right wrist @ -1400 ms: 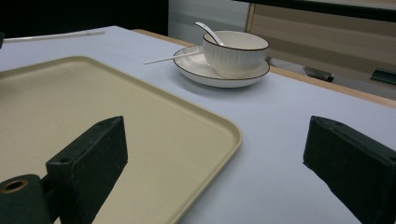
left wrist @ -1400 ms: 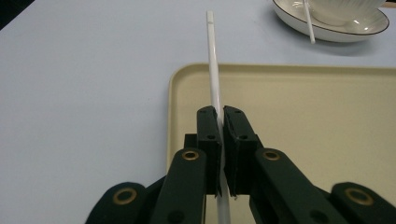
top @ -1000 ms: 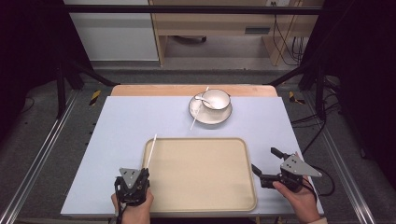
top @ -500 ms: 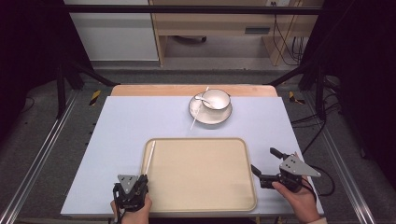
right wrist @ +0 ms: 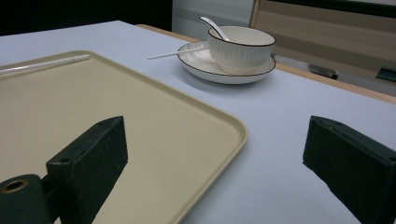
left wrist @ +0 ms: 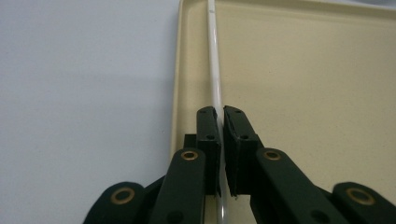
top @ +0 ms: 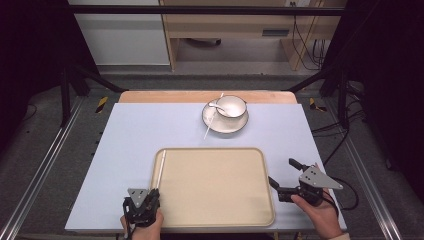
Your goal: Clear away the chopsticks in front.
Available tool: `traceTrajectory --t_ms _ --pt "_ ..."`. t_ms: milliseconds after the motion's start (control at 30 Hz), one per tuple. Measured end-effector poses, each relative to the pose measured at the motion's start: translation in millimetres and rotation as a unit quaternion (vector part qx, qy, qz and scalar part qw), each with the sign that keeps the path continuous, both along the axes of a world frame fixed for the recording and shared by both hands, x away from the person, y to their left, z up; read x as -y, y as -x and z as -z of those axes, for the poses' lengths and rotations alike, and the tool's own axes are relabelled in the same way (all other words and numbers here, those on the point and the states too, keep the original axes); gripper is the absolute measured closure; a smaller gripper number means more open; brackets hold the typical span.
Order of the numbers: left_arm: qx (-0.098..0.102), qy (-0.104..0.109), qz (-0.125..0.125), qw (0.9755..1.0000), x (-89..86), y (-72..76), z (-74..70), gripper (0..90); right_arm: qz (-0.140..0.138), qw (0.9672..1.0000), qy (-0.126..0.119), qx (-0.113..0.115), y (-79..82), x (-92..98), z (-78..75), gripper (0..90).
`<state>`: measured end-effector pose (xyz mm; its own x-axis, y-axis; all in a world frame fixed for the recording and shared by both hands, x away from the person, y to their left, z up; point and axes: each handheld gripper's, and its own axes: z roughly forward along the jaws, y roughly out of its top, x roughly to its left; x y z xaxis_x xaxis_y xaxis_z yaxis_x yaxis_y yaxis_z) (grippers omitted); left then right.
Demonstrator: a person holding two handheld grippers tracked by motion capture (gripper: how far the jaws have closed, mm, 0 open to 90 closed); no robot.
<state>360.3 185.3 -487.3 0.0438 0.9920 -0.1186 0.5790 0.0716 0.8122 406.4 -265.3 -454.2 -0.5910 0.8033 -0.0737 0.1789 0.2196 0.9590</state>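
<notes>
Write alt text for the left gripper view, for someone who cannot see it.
Two black jaws of the left tool are shut on a thin white chopstick, which runs away from the camera along the left inner edge of a beige tray. Left of the tray lies the pale blue table surface.

Bare tray [top: 220, 190] floor and near table [top: 140, 135] open; bowl [top: 233, 106] on plate [top: 225, 121] far back.

Chopstick [top: 161, 168] along tray's [top: 260, 200] left edge; behind it, bowl [top: 231, 105] on plate [top: 225, 125].
</notes>
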Motion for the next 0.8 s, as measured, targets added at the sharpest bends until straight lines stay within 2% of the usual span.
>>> traceTrajectory --t_ms 167,300,367,400,500,567,600,700,800 --pt "0.011 -0.002 -0.009 0.9999 1.0 0.5 -1.5 77.0 0.001 1.0000 -0.001 0.000 0.1 0.2 -0.1 6.5" --pt "0.021 -0.009 0.001 0.9997 3.5 -1.8 -7.7 73.7 0.001 1.0000 0.000 0.000 0.0 0.5 -0.1 6.5" --pt "0.022 -0.015 0.016 0.9995 6.0 -7.0 -11.6 70.2 0.001 1.0000 0.000 -0.002 -0.2 0.9 0.2 6.4" --pt "0.025 -0.016 0.035 0.9989 9.6 -13.9 -15.1 66.6 0.002 1.0000 0.002 -0.002 -0.6 1.4 0.6 6.3" --pt "0.025 -0.013 0.055 0.9981 14.9 -21.4 -19.5 61.3 0.003 1.0000 0.005 -0.003 -0.6 1.9 0.9 6.1" --pt "0.030 -0.028 0.073 0.9965 21.4 -28.6 -25.5 59.8 0.003 1.0000 0.006 -0.003 -0.7 2.1 1.1 6.0" --pt "0.035 -0.034 0.092 0.9946 27.8 -37.6 -30.3 56.0 0.005 1.0000 0.007 -0.004 -0.6 2.4 1.5 5.8" --pt "0.041 -0.043 0.105 0.9926 32.1 -46.9 -33.5 53.7 0.005 1.0000 0.008 -0.003 -0.6 2.7 1.8 5.6" --pt "0.063 -0.042 0.105 0.9916 31.2 -60.7 -35.8 44.0 0.007 0.9999 0.010 0.002 -0.4 5.2 1.9 5.0"
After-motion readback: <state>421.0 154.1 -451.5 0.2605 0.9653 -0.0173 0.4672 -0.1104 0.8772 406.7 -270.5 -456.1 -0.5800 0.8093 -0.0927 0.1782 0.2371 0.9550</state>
